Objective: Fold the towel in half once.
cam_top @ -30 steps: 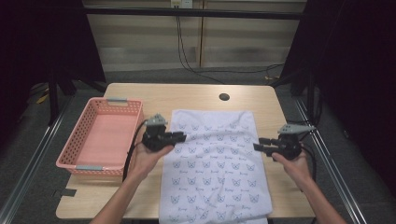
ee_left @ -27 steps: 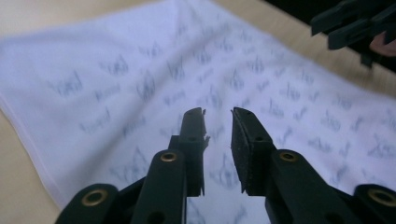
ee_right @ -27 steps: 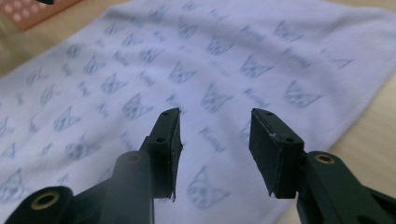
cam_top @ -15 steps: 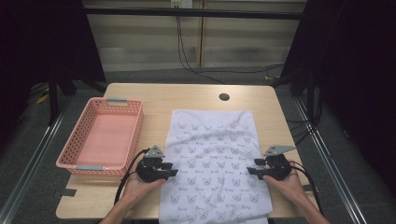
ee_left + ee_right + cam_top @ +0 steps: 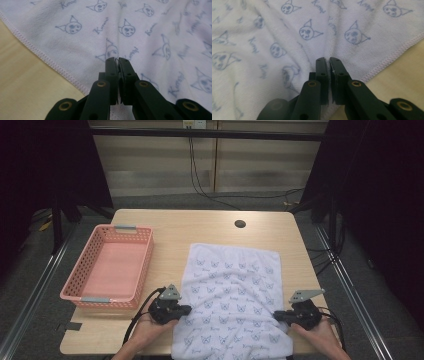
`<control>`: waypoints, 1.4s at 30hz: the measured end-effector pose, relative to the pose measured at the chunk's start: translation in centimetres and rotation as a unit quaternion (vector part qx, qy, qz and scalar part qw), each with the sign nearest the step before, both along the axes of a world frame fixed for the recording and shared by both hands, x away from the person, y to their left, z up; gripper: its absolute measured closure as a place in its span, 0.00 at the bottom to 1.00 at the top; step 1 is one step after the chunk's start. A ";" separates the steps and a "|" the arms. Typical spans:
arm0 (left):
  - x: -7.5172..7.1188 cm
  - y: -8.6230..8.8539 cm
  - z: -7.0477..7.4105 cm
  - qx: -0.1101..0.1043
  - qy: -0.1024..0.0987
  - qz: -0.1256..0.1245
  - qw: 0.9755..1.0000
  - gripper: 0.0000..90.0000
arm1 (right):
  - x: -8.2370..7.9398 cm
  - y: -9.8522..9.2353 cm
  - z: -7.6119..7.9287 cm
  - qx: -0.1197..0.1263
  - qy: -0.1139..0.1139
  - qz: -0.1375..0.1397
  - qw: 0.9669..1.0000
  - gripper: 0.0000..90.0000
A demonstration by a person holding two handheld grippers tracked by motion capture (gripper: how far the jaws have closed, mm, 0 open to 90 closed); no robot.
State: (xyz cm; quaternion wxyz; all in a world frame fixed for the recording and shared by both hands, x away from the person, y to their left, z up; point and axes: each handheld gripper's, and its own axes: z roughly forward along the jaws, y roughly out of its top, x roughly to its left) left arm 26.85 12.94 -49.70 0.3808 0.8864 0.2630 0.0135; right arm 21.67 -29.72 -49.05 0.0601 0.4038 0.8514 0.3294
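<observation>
1. One worktop (image 5: 210, 227) carries everything; its near half holds the printed towel (image 5: 235, 290), lying flat with its near end at the front edge.
2. Pink basket (image 5: 107, 270) stands left of the towel, apart from it.
3. My left hand-held gripper (image 5: 186, 309) has just closed, pinching a fold of the towel's left edge.
4. My right hand-held gripper (image 5: 277, 315) has just closed likewise, pinching the right edge.

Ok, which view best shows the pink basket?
The high view: the whole pink basket sits left of the towel. The left and right gripper views look along each claw at printed towel and tabletop.
</observation>
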 end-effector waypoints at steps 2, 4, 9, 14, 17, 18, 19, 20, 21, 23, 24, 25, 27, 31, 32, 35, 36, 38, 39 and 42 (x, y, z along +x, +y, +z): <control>-0.9 0.1 0.2 0.004 0.009 -0.010 1.000 0.97 | -0.9 0.0 0.1 0.000 0.002 0.006 1.000 0.96; -1.9 0.3 0.2 0.002 0.020 -0.029 0.999 0.97 | -1.6 0.0 0.1 0.002 0.007 0.015 1.000 0.96; -4.3 1.4 0.6 0.009 0.052 -0.064 0.997 0.96 | -2.9 0.8 0.5 -0.006 0.025 0.066 0.997 0.88; -2.5 1.5 1.3 -0.026 0.037 -0.017 0.999 0.72 | -1.9 0.2 1.2 0.029 -0.022 0.019 0.999 0.64; -0.2 0.9 1.4 -0.026 0.015 0.014 0.999 0.69 | -0.1 0.2 1.1 0.015 -0.041 0.000 0.999 0.64; 0.7 0.8 1.3 -0.030 0.013 0.025 0.999 0.69 | 0.3 0.4 1.1 0.011 -0.045 -0.005 0.999 0.63; 1.5 0.5 1.2 -0.026 0.011 0.032 0.999 0.69 | 1.0 0.6 1.0 0.004 -0.049 -0.007 0.999 0.64; 2.2 0.2 1.1 -0.018 0.000 0.039 0.999 0.68 | 1.7 0.9 0.8 0.001 -0.052 -0.004 0.999 0.65; 2.9 -0.2 0.9 -0.014 -0.010 0.040 0.999 0.68 | 2.4 1.1 0.8 -0.004 -0.059 -0.006 0.998 0.65; 3.7 -0.5 0.6 -0.017 -0.005 0.054 0.998 0.67 | 3.6 1.8 0.5 -0.011 -0.064 -0.001 0.998 0.68; 3.9 -0.7 0.4 -0.017 0.003 0.052 0.998 0.71 | 3.9 2.1 0.4 -0.016 -0.070 -0.002 0.997 0.72; 3.9 -0.9 0.2 -0.005 0.000 0.048 0.999 0.75 | 4.1 2.3 0.2 -0.022 -0.070 0.004 0.997 0.76; 3.4 -1.2 0.0 0.007 -0.013 0.040 0.999 0.83 | 4.2 2.5 -0.2 -0.033 -0.064 0.002 0.997 0.85; 2.5 -1.4 0.0 0.005 -0.009 0.025 1.000 0.92 | 3.4 2.0 -0.2 -0.036 -0.054 0.002 0.998 0.97; 2.2 -1.5 0.0 0.009 -0.014 0.024 1.000 0.92 | 2.9 1.7 -0.1 -0.037 -0.051 0.002 0.998 0.97; 1.5 -1.7 0.2 0.007 -0.002 0.023 1.000 0.87 | 1.8 0.9 0.0 -0.033 -0.034 0.004 0.999 0.98; 1.3 -1.7 0.1 0.003 0.002 0.016 1.000 0.87 | 1.4 0.7 0.1 -0.030 -0.030 0.009 0.999 0.98; 0.6 -1.9 0.2 0.009 -0.003 -0.001 1.000 0.88 | 0.4 0.3 0.2 -0.027 -0.020 0.008 0.999 0.98; 0.1 -1.9 0.4 0.012 0.007 -0.010 1.000 0.88 | 0.1 0.2 0.2 -0.027 -0.018 0.007 0.999 0.98; -1.1 -2.3 1.0 0.016 -0.007 -0.024 1.000 0.75 | -1.0 0.0 0.2 -0.029 -0.022 0.007 0.999 0.91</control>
